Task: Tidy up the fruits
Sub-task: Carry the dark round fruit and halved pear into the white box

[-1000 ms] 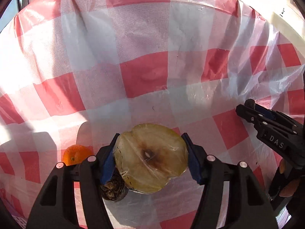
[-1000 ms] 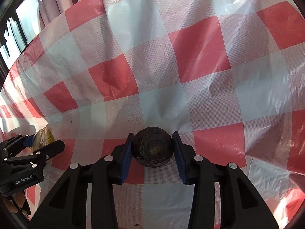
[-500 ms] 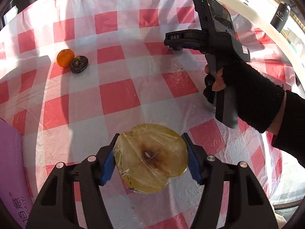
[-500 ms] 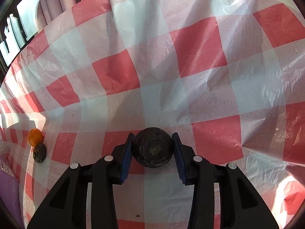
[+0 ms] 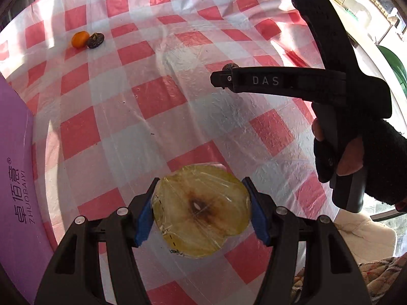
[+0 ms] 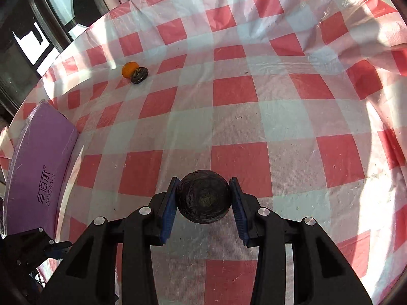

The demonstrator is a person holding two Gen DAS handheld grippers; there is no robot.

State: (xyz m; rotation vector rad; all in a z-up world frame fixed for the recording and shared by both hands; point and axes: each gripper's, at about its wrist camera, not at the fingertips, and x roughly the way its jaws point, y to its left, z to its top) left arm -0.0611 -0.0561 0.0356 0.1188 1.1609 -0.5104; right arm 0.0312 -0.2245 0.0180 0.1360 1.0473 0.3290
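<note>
— Two fruits are gripped, one per tool. What sits in the left gripper?

— Its blue pads are clenched on a halved pear: flat yellow cut face, browned core, glossy under cling film.

— And the right gripper?

— It clamps a dark round fruit, matte and wrinkled, held above the cloth.

— Anything lying loose?

— A smooth orange mandarin touches a second dark shrivelled fruit at the far left of the table.

— The surface?

— A creased plastic tablecloth in red and white checks, sunlit, over a round table. A purple box with printed lettering lies at the left edge; dark window frames stand beyond.
</note>
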